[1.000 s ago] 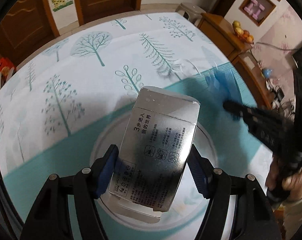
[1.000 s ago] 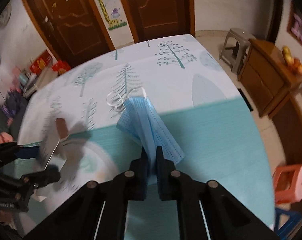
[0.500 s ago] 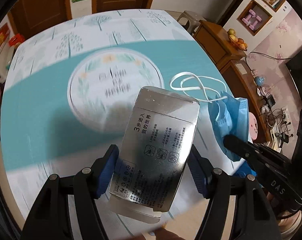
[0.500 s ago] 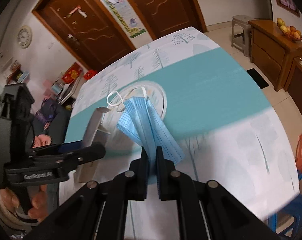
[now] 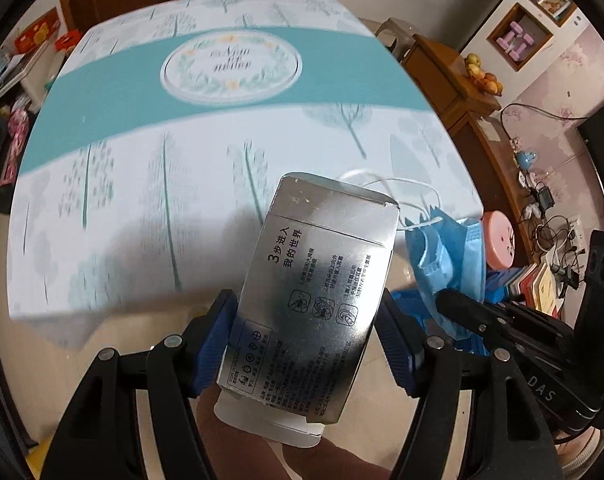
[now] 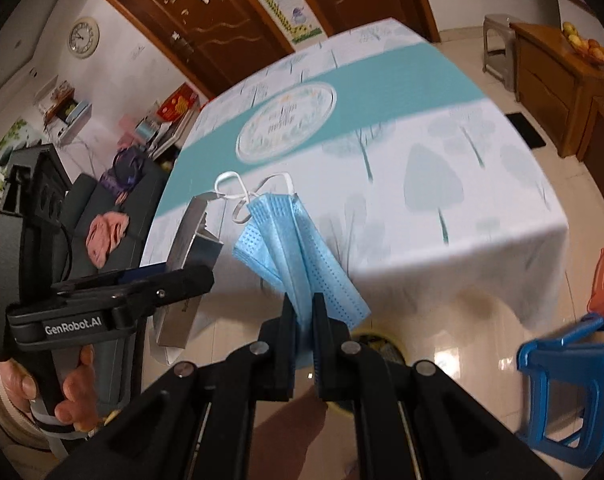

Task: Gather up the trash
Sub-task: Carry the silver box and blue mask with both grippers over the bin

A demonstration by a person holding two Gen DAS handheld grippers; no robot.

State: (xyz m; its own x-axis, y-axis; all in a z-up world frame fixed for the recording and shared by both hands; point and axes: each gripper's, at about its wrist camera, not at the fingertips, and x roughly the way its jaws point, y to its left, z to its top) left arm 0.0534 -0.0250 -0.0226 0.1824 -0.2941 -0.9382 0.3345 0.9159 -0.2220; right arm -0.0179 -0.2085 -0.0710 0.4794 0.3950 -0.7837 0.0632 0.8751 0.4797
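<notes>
Gripping a silver box (image 5: 313, 304) between its blue-padded fingers (image 5: 218, 336), the left gripper (image 5: 305, 340) hangs past the near edge of the bench (image 5: 150, 184), above the floor. Just beside it, the right gripper (image 6: 302, 316) has its fingers (image 6: 288, 320) clamped on a blue face mask (image 6: 294, 248), ear loops dangling free.

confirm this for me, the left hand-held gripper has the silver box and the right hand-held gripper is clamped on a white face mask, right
Not quite: the mask is blue, with only its ear loops white, as the right wrist view shows. The right hand-held gripper is clamped on it, and the left hand-held gripper has the silver box.
</notes>
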